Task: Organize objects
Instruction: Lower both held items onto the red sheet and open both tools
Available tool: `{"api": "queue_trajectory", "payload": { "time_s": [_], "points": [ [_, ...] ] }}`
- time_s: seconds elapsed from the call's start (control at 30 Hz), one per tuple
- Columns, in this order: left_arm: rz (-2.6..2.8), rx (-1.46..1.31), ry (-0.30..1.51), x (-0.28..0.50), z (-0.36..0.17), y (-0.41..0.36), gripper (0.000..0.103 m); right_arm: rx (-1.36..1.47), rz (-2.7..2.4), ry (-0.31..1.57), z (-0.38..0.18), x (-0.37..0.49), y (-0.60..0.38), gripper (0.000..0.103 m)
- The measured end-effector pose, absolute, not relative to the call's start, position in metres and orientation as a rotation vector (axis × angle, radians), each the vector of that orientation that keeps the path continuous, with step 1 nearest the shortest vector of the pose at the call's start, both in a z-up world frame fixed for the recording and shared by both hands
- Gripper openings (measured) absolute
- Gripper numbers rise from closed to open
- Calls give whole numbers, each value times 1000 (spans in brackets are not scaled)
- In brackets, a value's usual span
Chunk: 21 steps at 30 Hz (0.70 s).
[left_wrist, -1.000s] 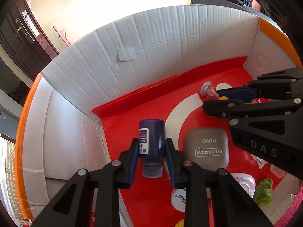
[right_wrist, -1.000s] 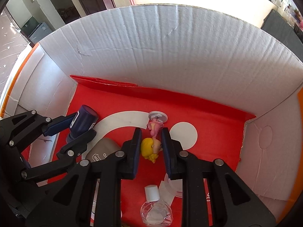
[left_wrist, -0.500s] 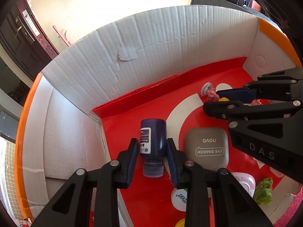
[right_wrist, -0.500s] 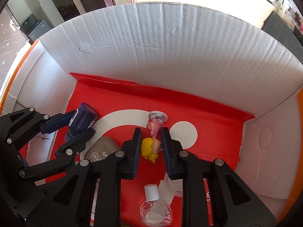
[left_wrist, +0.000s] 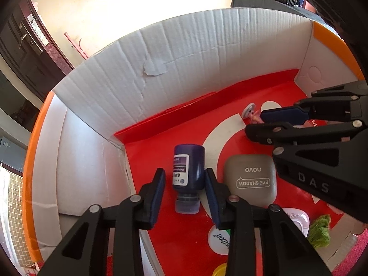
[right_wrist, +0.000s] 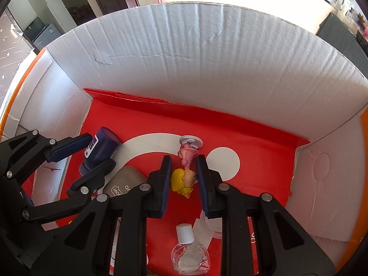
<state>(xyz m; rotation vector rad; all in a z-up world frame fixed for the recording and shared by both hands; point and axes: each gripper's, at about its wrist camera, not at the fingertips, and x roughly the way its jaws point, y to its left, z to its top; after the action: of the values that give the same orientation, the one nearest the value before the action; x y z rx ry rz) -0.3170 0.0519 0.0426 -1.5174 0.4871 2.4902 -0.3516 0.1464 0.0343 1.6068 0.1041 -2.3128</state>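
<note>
Inside the cardboard box (left_wrist: 207, 53), the left gripper (left_wrist: 184, 184) is straddling the dark bottle (left_wrist: 188, 170) lying at six o'clock, jaws spread clear, while the right gripper (right_wrist: 182, 177), likewise spread, is bracketing the doll figure (right_wrist: 185, 174) lying mid-floor, apparently just deposited.

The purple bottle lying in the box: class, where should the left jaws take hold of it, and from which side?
Grip the purple bottle across its broad labelled body, not the narrow cap. It lies flat, cap toward the left gripper, whose open jaws already flank its curved sides, so come from the cap end.
</note>
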Motion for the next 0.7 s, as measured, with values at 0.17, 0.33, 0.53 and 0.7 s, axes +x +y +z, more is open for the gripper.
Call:
{"api": "queue_trajectory", "payload": {
  "time_s": [0.17, 0.33, 0.53, 0.7],
  "points": [
    [2492, -1512, 486, -318, 45, 53, 37, 1604, -2307, 104, 35, -353, 146, 26],
    [2496, -1509, 494, -318, 46, 55, 37, 1601, -2311, 98, 34, -354, 148, 27],
    [2500, -1504, 492, -316, 48, 66, 37, 1604, -2307, 98, 35, -353, 149, 27],
    [2503, -1500, 492, -319, 51, 70, 38, 1604, -2308, 101, 35, -353, 150, 27]
  ]
}}
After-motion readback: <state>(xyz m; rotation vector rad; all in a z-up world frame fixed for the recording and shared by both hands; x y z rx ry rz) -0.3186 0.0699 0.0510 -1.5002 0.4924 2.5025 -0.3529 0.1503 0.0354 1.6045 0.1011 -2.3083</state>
